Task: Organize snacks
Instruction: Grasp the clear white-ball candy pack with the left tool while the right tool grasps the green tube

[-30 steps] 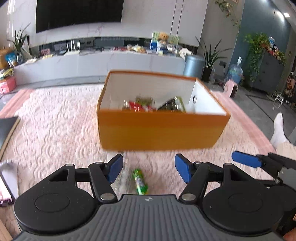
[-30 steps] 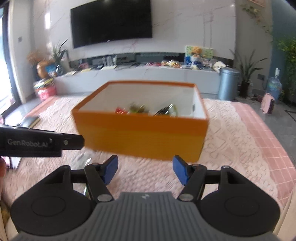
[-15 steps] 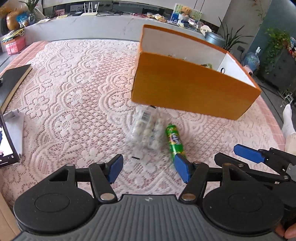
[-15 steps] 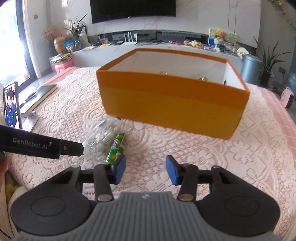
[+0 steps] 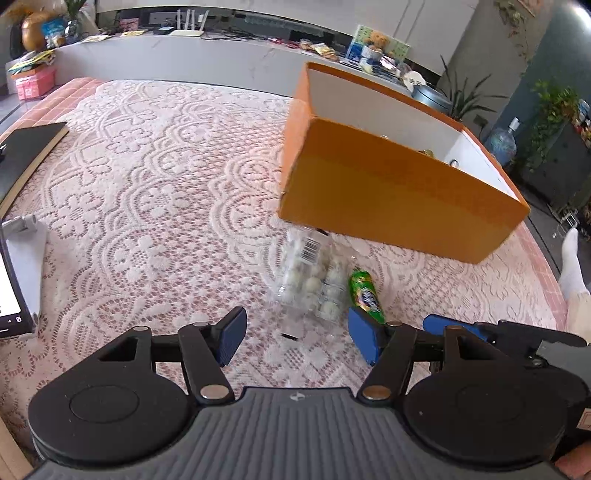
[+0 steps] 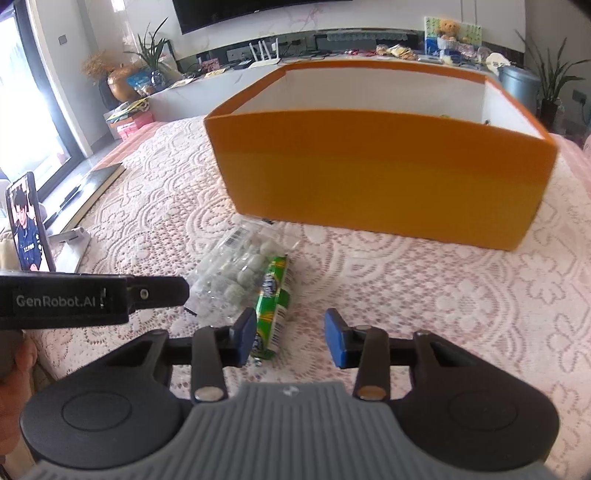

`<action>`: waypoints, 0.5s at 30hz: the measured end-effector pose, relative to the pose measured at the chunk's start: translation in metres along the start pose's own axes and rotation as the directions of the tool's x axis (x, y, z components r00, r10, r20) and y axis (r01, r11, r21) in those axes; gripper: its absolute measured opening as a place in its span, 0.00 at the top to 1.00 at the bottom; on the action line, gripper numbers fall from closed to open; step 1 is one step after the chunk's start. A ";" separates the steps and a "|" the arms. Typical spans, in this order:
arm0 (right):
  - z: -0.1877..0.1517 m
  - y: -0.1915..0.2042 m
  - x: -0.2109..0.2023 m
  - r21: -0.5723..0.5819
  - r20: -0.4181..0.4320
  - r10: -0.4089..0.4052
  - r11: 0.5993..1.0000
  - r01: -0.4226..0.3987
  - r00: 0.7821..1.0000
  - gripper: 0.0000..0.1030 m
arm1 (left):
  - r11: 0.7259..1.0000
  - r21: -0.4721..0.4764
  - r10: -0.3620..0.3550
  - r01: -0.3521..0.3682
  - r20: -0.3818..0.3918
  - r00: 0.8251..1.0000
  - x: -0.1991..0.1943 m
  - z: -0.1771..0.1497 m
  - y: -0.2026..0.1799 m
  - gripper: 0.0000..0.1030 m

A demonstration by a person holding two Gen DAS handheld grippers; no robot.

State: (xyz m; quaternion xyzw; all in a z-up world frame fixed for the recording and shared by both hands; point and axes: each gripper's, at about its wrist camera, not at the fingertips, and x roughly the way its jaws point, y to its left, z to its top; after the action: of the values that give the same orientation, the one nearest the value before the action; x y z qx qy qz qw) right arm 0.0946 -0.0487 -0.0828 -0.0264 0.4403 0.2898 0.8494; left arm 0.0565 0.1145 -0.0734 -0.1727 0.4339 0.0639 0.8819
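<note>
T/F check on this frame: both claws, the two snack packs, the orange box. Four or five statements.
1. Both the left claw and the right claw are open and empty. True.
2. The clear plastic bag of pale round candies lies inside the orange cardboard box. False: it lies on the lace tablecloth, in front of the box.
3. The green snack tube lies beside the candy bag. True.
4. The box is closed with a lid. False: it is open-topped.

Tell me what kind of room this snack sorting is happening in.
Most likely a home living room: a wall-mounted TV above a long low media console, potted houseplants, and a lace tablecloth under the orange box.
</note>
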 end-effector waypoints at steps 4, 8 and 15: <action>0.004 0.003 0.010 -0.003 -0.003 -0.009 1.000 0.009 1.000 0.70 | 0.999 -0.031 0.016 -0.016 -0.004 1.000 0.004 0.001 0.008 0.33; 0.007 0.004 0.018 -0.007 -0.003 -0.012 1.000 0.012 1.000 0.71 | 0.999 -0.038 0.012 -0.013 -0.006 1.000 0.007 0.001 0.011 0.38; 0.010 0.008 0.031 -0.010 -0.011 0.015 1.000 -0.015 1.000 0.75 | 1.000 -0.023 0.011 -0.011 -0.013 1.000 0.013 0.001 0.009 0.40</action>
State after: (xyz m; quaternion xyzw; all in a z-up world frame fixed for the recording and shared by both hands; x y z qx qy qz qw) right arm 0.1116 -0.0248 -0.0993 -0.0292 0.4437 0.2985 0.8445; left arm 0.0624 0.1229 -0.0855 -0.1810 0.4398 0.0728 0.8767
